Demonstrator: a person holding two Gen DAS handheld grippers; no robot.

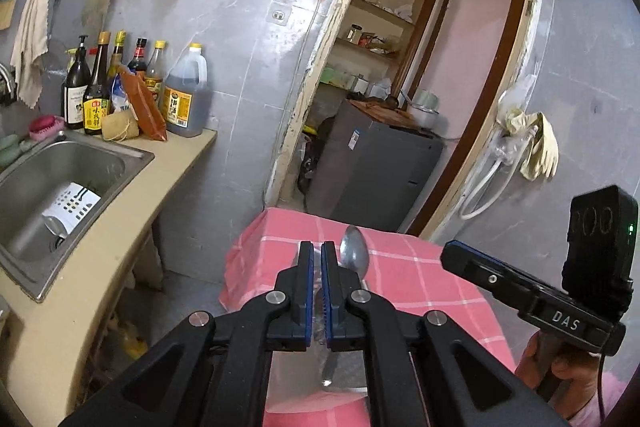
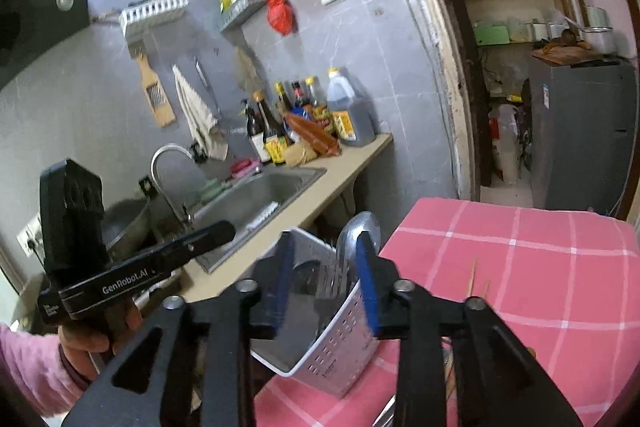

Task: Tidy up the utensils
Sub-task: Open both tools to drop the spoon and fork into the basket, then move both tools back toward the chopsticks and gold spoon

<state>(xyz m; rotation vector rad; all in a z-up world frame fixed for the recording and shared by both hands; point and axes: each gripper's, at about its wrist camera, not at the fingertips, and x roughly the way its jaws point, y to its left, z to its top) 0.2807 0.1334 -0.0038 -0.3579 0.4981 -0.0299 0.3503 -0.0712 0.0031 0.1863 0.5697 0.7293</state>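
My left gripper [image 1: 317, 251] is shut on a metal spoon [image 1: 354, 255]; its bowl sticks up beside the right finger and its handle runs down between the jaws, above the pink checked tablecloth [image 1: 420, 267]. In the right wrist view, my right gripper [image 2: 326, 255] is open around a white perforated utensil holder [image 2: 332, 347] that stands on the cloth's left corner. A large spoon [image 2: 358, 227] and forks stand in the holder. The right gripper's side shows in the left wrist view [image 1: 520, 287]. Two wooden chopsticks [image 2: 474, 277] lie on the cloth.
A steel sink [image 1: 60, 179] holds a second white holder [image 1: 70, 207]. Sauce bottles [image 1: 132, 87] stand on the counter [image 1: 120, 227]. A doorway with a grey fridge [image 1: 376, 171] lies behind the table. The left gripper's side [image 2: 120, 267] sits left of the holder.
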